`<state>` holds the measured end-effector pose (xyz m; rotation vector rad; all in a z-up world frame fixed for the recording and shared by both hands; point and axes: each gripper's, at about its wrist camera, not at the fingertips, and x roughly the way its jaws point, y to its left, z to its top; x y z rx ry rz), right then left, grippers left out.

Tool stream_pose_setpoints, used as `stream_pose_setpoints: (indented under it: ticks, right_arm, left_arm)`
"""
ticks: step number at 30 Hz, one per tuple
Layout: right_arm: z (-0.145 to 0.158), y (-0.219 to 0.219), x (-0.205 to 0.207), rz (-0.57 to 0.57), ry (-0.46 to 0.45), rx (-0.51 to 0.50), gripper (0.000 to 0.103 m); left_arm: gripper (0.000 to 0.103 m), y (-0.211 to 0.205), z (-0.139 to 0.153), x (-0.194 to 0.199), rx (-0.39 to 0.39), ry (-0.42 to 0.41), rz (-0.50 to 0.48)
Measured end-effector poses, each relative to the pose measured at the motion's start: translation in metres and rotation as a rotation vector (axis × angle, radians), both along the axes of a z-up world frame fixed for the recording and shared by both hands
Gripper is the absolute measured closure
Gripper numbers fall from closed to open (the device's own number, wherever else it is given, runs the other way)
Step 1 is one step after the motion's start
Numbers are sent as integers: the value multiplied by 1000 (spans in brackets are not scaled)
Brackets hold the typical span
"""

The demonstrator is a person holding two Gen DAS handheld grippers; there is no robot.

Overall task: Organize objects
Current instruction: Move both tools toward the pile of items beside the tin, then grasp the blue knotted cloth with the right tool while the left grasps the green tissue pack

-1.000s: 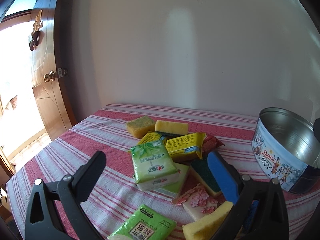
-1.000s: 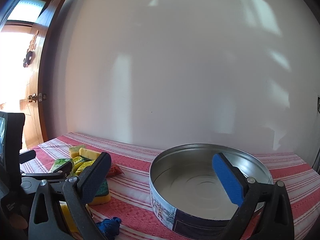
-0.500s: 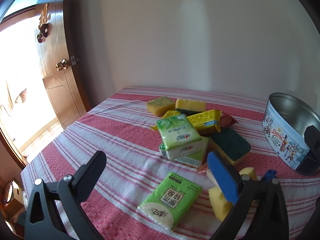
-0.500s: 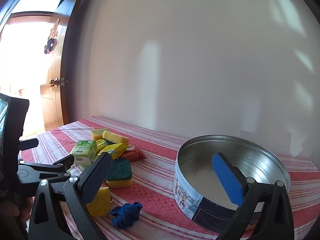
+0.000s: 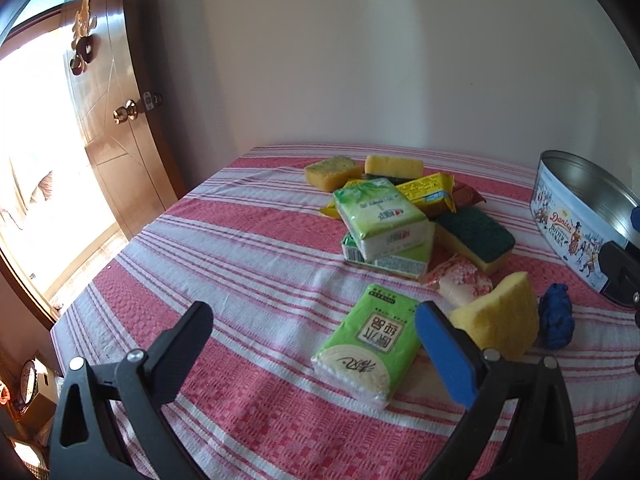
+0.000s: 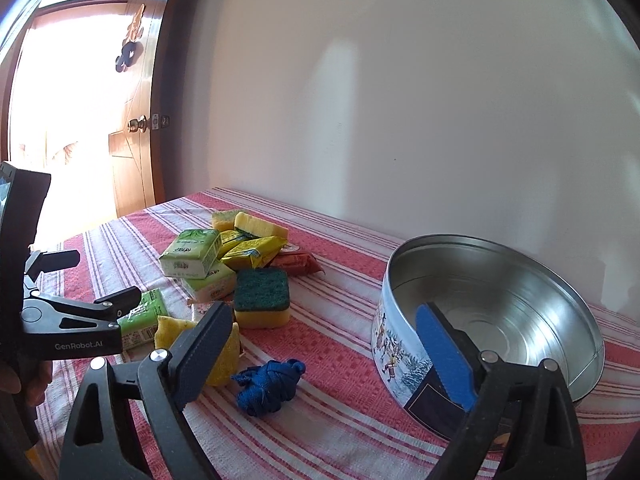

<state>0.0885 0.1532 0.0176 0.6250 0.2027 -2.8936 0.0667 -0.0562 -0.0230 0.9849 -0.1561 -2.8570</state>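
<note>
A table under a red and white striped cloth (image 5: 248, 248) stands against a pale wall, with a wooden door (image 5: 116, 128) beyond its left edge.

The left gripper (image 5: 312, 332) hovers low over the near edge, jaws wide apart and empty. Just ahead of its blue-padded right finger lies a green tissue pack (image 5: 370, 344), flat on the cloth, partly between the fingertips but touched by neither. Immediately right of that pack sits a yellow sponge wedge (image 5: 502, 318), and beside it a small blue cord bundle (image 5: 556, 320).

Further toward the middle of the table is a loose heap: two stacked green tissue packs (image 5: 380, 216), a yellow snack packet (image 5: 430, 194), a green-topped scouring sponge (image 5: 474, 238), a floral-wrapped packet (image 5: 460, 284), and two yellow sponges (image 5: 366, 168) at the far side of the heap.

Near the right edge stands an open round biscuit tin (image 5: 568, 224), empty inside.

The right gripper (image 6: 324, 324) also stands wide and holds nothing, though its jaws have just been closing a little. It floats above the cloth, with the blue cord bundle (image 6: 270, 386) lying below and between its fingers. The tin (image 6: 492, 312) sits behind its right finger, and the scouring sponge (image 6: 262, 298) behind its left.
</note>
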Motion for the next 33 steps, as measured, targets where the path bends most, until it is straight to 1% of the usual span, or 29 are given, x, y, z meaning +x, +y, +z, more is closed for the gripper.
stream_pose_setpoints:
  ticks: [2,4,6,12,15,17,21,27,29,32,33]
  right_arm:
    - [-2,2,-1,10,-19,-2,12]
    - [-5,4,-3,21,-45,-6,18]
    - [-6,5,-4,36,-69,-21,22]
    - [-11,5,-7,79,-124,-50,22]
    - [-14,3,-10,86,-159,-45,23]
    - [-18,2,-15,89,-199,-44,25]
    - [-27,5,-24,91,-279,-58,34]
    - [-39,-1,-33,122,-365,-62,35]
    - [-43,-2,-37,119,-394,-59,35]
    - [-49,-6,-40,148,-437,-64,35]
    - [-51,-8,-42,155,-449,-61,37]
  left_arm:
    - [1,-1,-1,3,-7,-5,-4]
    - [1,-1,-2,6,-8,-13,-16]
    - [1,0,-4,8,-12,-19,-27]
    - [1,6,-12,1,-25,-71,-62]
    - [1,5,-16,-4,-30,-97,-60]
    - [1,4,-17,-6,-29,-108,-68]
    - [1,5,-19,-12,-29,-133,-77]
    - [1,1,-25,-24,9,-184,-69]
    - [2,-1,-27,-27,27,-199,-71]
    - [5,-3,-31,-31,49,-228,-75]
    - [7,-3,-33,-33,55,-242,-77]
